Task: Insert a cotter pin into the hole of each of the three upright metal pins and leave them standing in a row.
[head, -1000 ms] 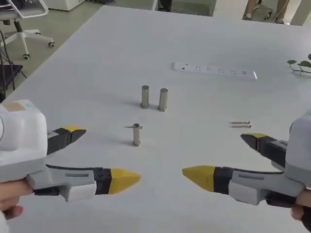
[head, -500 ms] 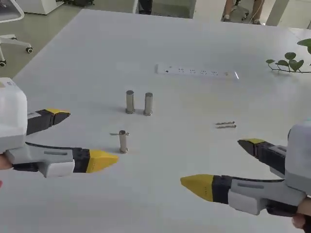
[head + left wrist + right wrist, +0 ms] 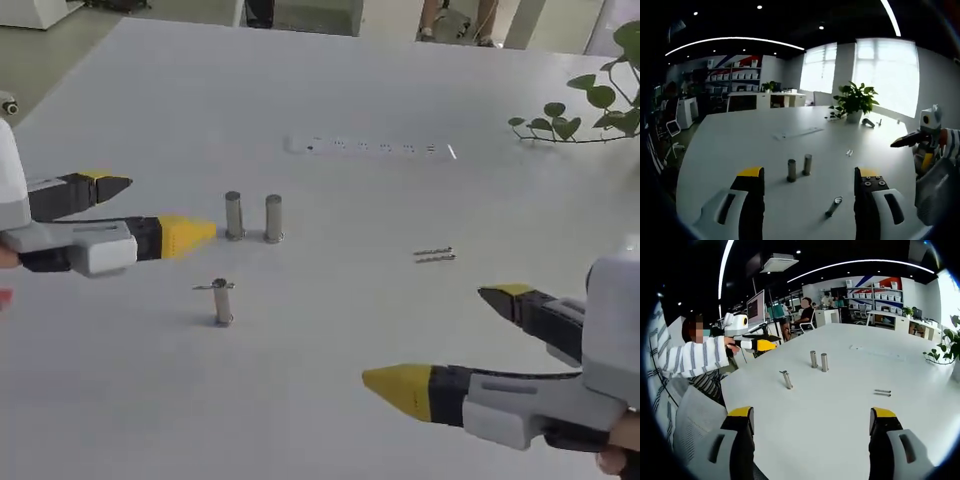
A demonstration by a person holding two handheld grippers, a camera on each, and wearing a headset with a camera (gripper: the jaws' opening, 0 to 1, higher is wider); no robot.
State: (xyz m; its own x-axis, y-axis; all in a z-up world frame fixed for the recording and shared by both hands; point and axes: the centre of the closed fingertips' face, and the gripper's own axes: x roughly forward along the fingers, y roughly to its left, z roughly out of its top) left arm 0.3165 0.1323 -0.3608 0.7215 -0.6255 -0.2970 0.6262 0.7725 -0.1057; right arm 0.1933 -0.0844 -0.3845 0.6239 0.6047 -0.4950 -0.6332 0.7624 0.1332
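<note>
Two bare metal pins point(image 3: 233, 215) point(image 3: 273, 218) stand side by side on the white table point(image 3: 330, 90). A third metal pin point(image 3: 222, 302) stands nearer, with a cotter pin point(image 3: 213, 286) through its top. Two loose cotter pins point(image 3: 433, 255) lie to the right. My left gripper point(image 3: 158, 208) hovers open just left of the pair of pins. My right gripper point(image 3: 440, 340) is open at the lower right, nothing between its fingers. In the left gripper view the pair of pins point(image 3: 797, 169) and the pinned one point(image 3: 833, 206) lie ahead. The right gripper view shows the pins point(image 3: 818, 360), the pinned one point(image 3: 786, 379) and the loose cotter pins point(image 3: 883, 392).
A white power strip point(image 3: 370, 148) lies farther back on the table. A green plant point(image 3: 590, 110) reaches in at the far right. The floor point(image 3: 50, 45) begins beyond the table's left edge.
My left gripper has risen and moved away toward the two bare pins. The right gripper stayed low at the right. The head camera has shifted, sliding the scene leftward.
</note>
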